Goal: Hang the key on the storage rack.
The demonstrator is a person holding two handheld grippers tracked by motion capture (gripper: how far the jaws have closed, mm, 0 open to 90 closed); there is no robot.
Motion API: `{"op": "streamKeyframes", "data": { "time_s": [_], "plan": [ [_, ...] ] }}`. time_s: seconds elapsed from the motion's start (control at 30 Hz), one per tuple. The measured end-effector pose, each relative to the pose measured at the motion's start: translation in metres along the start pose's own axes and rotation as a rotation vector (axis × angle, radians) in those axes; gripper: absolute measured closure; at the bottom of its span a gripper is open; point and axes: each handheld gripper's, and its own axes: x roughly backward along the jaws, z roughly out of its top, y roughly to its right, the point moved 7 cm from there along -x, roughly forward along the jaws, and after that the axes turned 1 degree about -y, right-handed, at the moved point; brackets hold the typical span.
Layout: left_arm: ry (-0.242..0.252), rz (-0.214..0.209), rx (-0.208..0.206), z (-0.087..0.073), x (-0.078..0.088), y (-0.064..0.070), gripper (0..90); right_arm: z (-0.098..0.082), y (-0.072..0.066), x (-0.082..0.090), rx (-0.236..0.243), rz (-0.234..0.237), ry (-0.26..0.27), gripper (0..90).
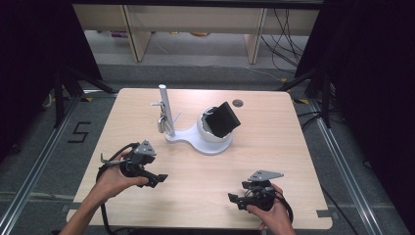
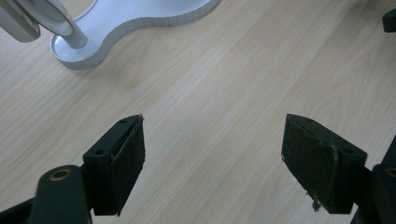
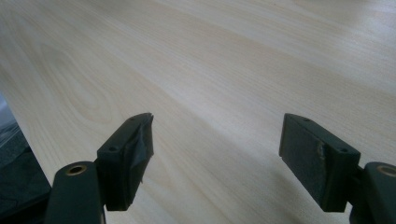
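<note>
Table [image 1: 147, 117]: a light wooden top, bare across its near half; both grippers hover over that near part.
White stand [image 1: 193, 139]: sits at the middle of the table toward the far side, a flat figure-eight base with a round cradle on its right lobe and an upright post [image 1: 165, 108] on its left lobe; its near edge also shows at the top of the left gripper view [image 2: 140, 21].
Black block [image 1: 222, 119]: rests tilted in the round cradle, leaning toward the right (it looks like a small dark pad or box, the detail is too small to tell).
Metal clip [image 1: 160, 120]: hangs on the post's left side, roughly at mid height.
Left gripper [image 1: 155, 179]: held in the left hand at near left, jaws spread wide with nothing between them, aimed toward the stand's base; the stand lies near but apart.
Right gripper [image 1: 234, 199]: held in the right hand at near right, jaws likewise spread and empty over bare wood, well apart from the stand.
Progress: judged from this, the work appears to be at its start or at rest; nothing is grasped, the block and the clip sit on the stand untouched.
Left to do: the reach to the stand, the grasp, and whatever handling follows.
</note>
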Motion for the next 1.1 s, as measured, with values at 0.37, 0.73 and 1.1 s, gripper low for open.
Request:
{"op": "streamKeyframes", "data": {
  "time_s": [0.37,0.73,1.1],
  "plan": [
    [0.026,0.005,-0.016,-0.019,-0.013,0.019,21.3,0.000,-0.001,0.001,0.014,-0.012,-0.005,26.3],
    [0.038,-0.006,-0.059,-0.041,-0.033,0.044,21.3,0.002,0.001,0.001,0.043,-0.022,0.007,25.8],
    [0.054,-0.003,-0.059,-0.056,-0.035,0.060,20.2,0.001,-0.006,0.001,0.032,-0.008,-0.001,25.8]
  ]
}}
